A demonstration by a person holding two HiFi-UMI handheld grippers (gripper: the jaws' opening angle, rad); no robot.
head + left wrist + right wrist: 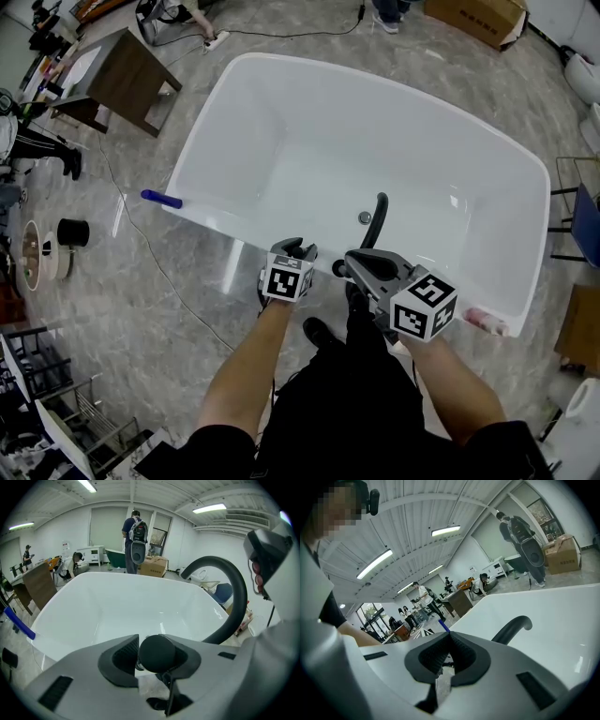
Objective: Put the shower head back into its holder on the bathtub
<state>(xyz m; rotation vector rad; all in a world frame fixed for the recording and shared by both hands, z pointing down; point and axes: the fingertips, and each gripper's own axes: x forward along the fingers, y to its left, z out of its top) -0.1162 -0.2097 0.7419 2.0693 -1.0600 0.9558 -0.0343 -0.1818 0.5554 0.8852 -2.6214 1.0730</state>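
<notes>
A white bathtub fills the head view, and both grippers hover at its near rim. My left gripper is shut on a round black part of the shower head, which sits between its pads in the left gripper view. A curved black pipe rises from the rim just beyond, arching on the right. Close beside it, my right gripper has its jaws together with nothing between them. The pipe shows past them. The holder is hidden under the grippers.
A blue cylinder lies on the tub's left rim and a pink and white item on its near right corner. A brown table, a floor cable and a cardboard box surround the tub. A person stands beyond.
</notes>
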